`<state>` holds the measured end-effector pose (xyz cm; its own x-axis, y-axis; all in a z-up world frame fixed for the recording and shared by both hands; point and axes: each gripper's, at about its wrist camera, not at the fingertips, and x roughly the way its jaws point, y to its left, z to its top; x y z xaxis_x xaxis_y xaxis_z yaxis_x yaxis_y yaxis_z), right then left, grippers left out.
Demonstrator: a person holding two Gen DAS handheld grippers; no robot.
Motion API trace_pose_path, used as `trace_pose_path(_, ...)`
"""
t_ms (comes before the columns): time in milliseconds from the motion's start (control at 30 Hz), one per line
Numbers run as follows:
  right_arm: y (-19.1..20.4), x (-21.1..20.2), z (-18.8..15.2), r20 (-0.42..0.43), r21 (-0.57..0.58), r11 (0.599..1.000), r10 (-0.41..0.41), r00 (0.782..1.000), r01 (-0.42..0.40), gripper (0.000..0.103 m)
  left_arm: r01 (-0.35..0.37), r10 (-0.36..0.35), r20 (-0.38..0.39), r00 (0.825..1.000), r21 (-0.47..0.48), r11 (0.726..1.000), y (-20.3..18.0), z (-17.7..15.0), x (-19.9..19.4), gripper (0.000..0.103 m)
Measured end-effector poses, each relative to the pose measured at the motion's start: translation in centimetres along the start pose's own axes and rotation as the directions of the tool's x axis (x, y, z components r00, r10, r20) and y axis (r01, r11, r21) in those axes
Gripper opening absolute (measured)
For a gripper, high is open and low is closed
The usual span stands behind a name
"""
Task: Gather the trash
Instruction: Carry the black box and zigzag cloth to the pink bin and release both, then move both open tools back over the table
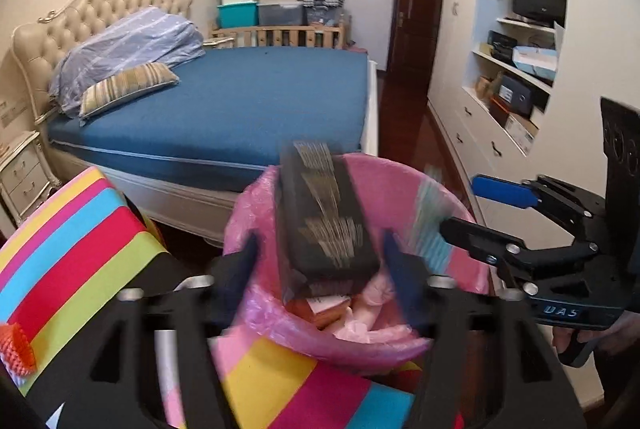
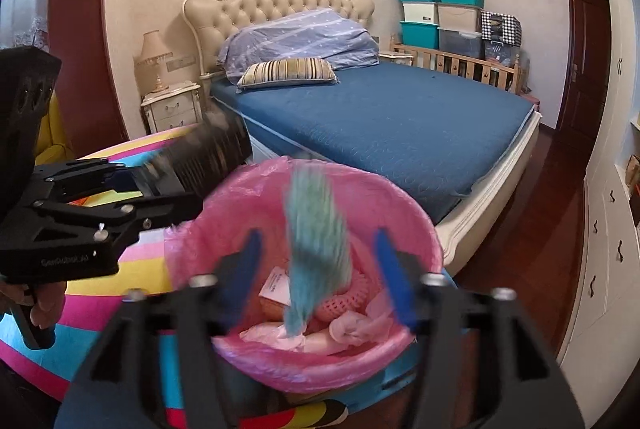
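Jaws of the left gripper (image 1: 320, 261) stand wide apart over the pink bin (image 1: 460, 269), and a black box with gold print (image 1: 324, 217) sits blurred in the gap between the blue fingertips (image 1: 394, 257), clear of both, above the bin's opening. Jaws of the right gripper (image 2: 318, 269) are spread just as wide, with a blurred teal wrapper (image 2: 316, 241) between them and touching neither pad, its lower end down among the trash. That bin, lined with a pink plastic bag (image 2: 264, 173), holds crumpled pink tissue (image 2: 348, 325), a pink foam net (image 2: 344, 299) and a white label (image 2: 276, 285). It stands against a bright striped cloth (image 1: 72, 241), with an orange foam net (image 1: 16, 349) on the cloth at the far left. Behind is a bed with a blue cover (image 2: 400, 125), a striped pillow (image 2: 286, 71) and stacked storage boxes (image 2: 440, 13).
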<state>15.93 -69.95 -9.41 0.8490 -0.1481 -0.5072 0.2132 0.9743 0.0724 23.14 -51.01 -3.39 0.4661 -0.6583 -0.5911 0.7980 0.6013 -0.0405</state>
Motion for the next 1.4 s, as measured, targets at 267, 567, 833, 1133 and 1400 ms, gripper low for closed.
trace_pose_path(267,1.7,-1.7,-0.6,0.012,0.031,0.999,-0.024,1.0,0.023,0.068,-0.118,0.121,0.08,0.989,-0.051,0.992,3.0,-1.8,-6.2,0.089)
trace_pose_path(567,11.9,-3.5,-1.0,0.019,-0.012,0.994,0.105,0.994,-0.105,0.087,-0.308,0.32,0.076,0.944,-0.137,0.941,8.6,-8.1,-15.9,0.089)
trace_pose_path(833,22.7,-1.5,-2.1,-0.058,-0.067,0.967,0.242,0.969,-0.245,0.088,-0.512,0.524,0.032,0.851,-0.172,0.842,13.2,-14.8,-23.8,0.089)
trace_pose_path(1133,35.1,-0.4,-3.7,-0.161,-0.191,0.906,0.35,0.923,-0.377,0.088,-0.734,0.749,-0.1,0.655,-0.32,0.599,19.7,-22.1,-32.2,0.089)
trace_pose_path(1400,43.8,0.6,-4.0,-0.216,-0.286,0.845,0.401,0.89,-0.451,0.088,-0.777,0.762,-0.243,0.6,-0.403,0.483,24.6,-26.0,-34.6,0.089)
